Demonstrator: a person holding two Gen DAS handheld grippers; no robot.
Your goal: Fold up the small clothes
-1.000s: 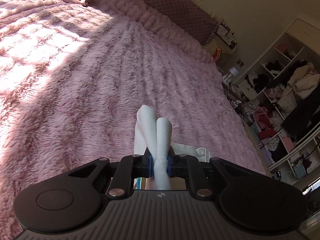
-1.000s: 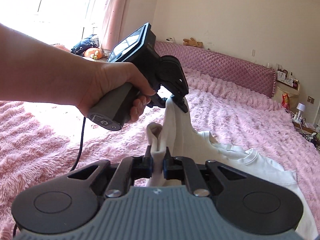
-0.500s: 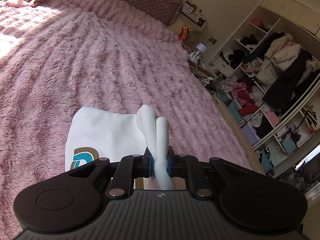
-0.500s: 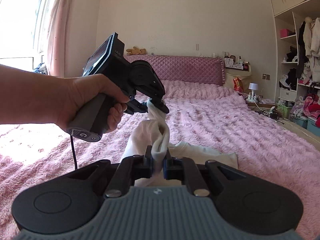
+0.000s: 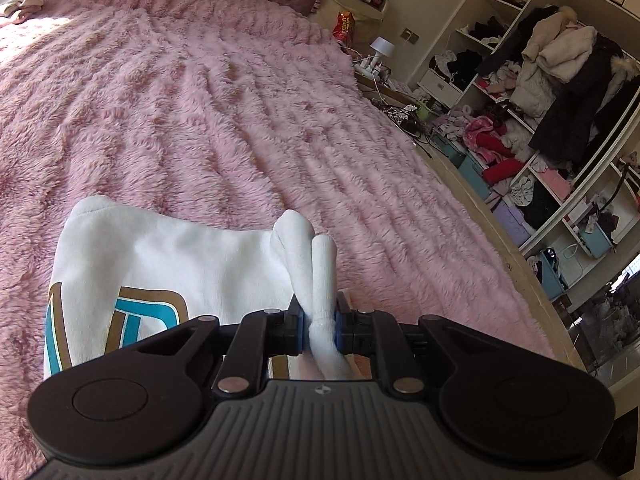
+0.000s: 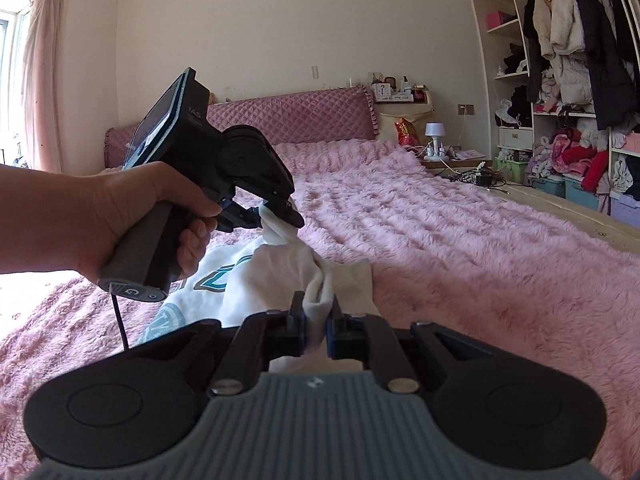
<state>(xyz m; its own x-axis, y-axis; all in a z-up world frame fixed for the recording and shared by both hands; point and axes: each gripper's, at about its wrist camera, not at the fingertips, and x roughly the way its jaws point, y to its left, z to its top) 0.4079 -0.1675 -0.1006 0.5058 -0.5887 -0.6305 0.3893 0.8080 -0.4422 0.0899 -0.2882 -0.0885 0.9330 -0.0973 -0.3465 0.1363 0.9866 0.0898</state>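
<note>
Pink bed (image 5: 248, 112) below, your left gripper (image 5: 319, 322) and right gripper (image 6: 316, 330) each clench the shirt (image 5: 180, 256), which trails leftward.

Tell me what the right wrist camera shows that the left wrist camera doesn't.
Only the right wrist view shows the left hand holding the left gripper, the curtained window and the right gripper. Only the left wrist view shows the bundle at the bed's far corner. Both show the white shirt pinched in closed jaws, the pink blanket and the wardrobe shelves.
</note>
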